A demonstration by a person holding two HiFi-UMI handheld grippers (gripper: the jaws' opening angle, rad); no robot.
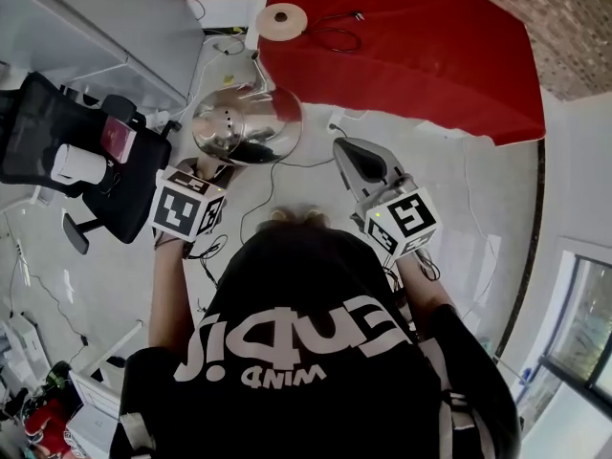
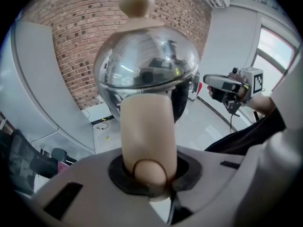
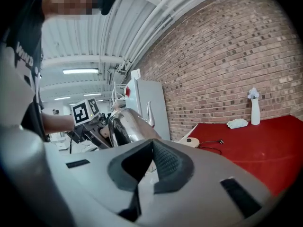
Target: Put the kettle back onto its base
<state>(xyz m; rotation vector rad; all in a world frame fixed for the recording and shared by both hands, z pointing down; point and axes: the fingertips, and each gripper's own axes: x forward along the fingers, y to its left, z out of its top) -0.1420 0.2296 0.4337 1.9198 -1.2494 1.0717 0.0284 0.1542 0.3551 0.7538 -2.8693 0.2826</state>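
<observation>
A shiny steel kettle point(image 1: 244, 122) with a wooden lid knob hangs in the air over the pale floor, left of the red table point(image 1: 430, 46). My left gripper point(image 1: 228, 167) is shut on its light wooden handle point(image 2: 147, 126), which fills the gap between the jaws point(image 2: 149, 169). The kettle body point(image 2: 147, 65) rises just beyond. The round beige base point(image 1: 283, 20) lies on the table's near left corner with its cord beside it. My right gripper point(image 1: 349, 151) floats to the right of the kettle point(image 3: 125, 124), jaws together point(image 3: 147, 167) and holding nothing. The base point(image 3: 191, 141) shows beyond them.
A black office chair point(image 1: 76, 151) stands at the left, under a grey counter point(image 1: 105, 27). Cables point(image 1: 258, 199) trail over the floor below the kettle. A black cord point(image 1: 335, 36) lies on the red cloth. A white vase point(image 3: 255, 109) stands at the table's far side by the brick wall.
</observation>
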